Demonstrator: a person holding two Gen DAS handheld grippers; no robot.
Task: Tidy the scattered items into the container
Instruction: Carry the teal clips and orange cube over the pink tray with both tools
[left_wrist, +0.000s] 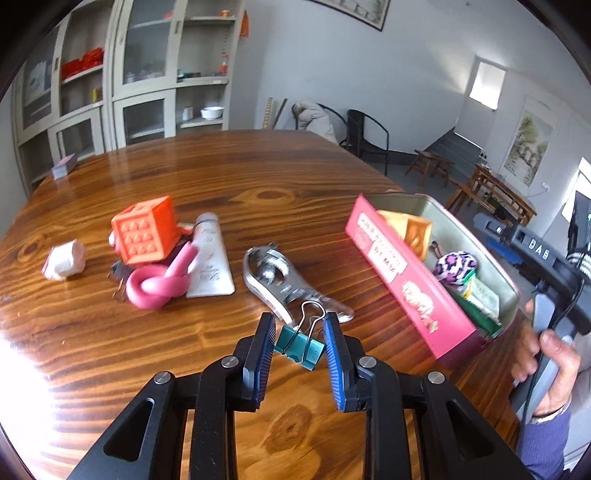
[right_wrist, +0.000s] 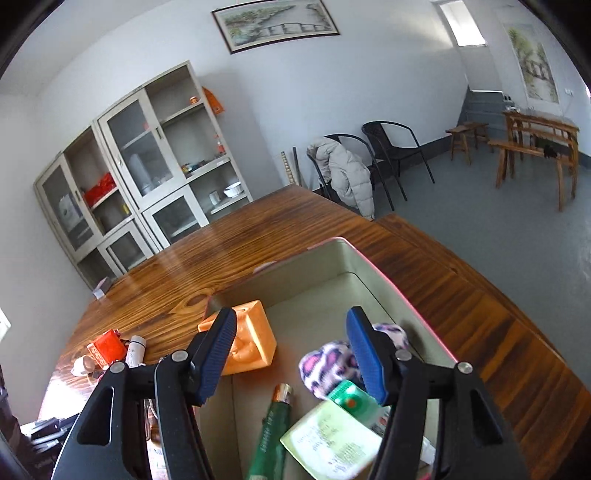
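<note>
My left gripper (left_wrist: 300, 321) is shut on a teal binder clip (left_wrist: 299, 345) and holds it above the wooden table (left_wrist: 258, 177), left of the pink tin (left_wrist: 406, 280). The tin holds an orange block (right_wrist: 251, 339), a leopard-print pouch (right_wrist: 328, 363), a green tube (right_wrist: 271, 432) and a pale green packet (right_wrist: 332, 439). My right gripper (right_wrist: 291, 314) hangs open over the tin (right_wrist: 369, 258) with nothing between its fingers. On the table lie a metal opener (left_wrist: 280, 280), a white tube (left_wrist: 210, 258), a pink knotted piece (left_wrist: 157, 282), an orange cube (left_wrist: 146, 230) and a white wad (left_wrist: 64, 258).
A small stack of cards (left_wrist: 64, 168) lies at the table's far left corner. A person's hand (left_wrist: 550, 369) grips the right tool beside the tin. Glass-door cabinets (right_wrist: 147, 166) and black chairs (right_wrist: 391, 151) stand beyond the table.
</note>
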